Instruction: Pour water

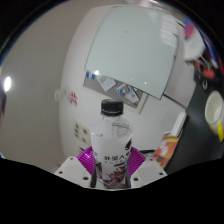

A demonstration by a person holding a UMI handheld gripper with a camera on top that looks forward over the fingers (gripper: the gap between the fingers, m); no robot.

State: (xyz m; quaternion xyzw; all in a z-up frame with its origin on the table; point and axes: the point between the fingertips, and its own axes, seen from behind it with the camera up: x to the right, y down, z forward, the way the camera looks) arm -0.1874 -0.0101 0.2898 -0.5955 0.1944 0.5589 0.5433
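Observation:
A clear plastic water bottle (113, 140) with a black cap (112, 105) and a white and purple label stands upright between my fingers. My gripper (112, 168) is shut on the bottle: both magenta pads (88, 162) press against its lower body at the label. The bottle appears lifted, with the wall and a tilted room behind it. The bottle's base is hidden below the fingers.
A white board or panel (135, 55) leans on the wall beyond the bottle. A yellow cup-like object (214, 110) sits at the far right among dark clutter. A wall socket (73, 98) shows to the left of the bottle.

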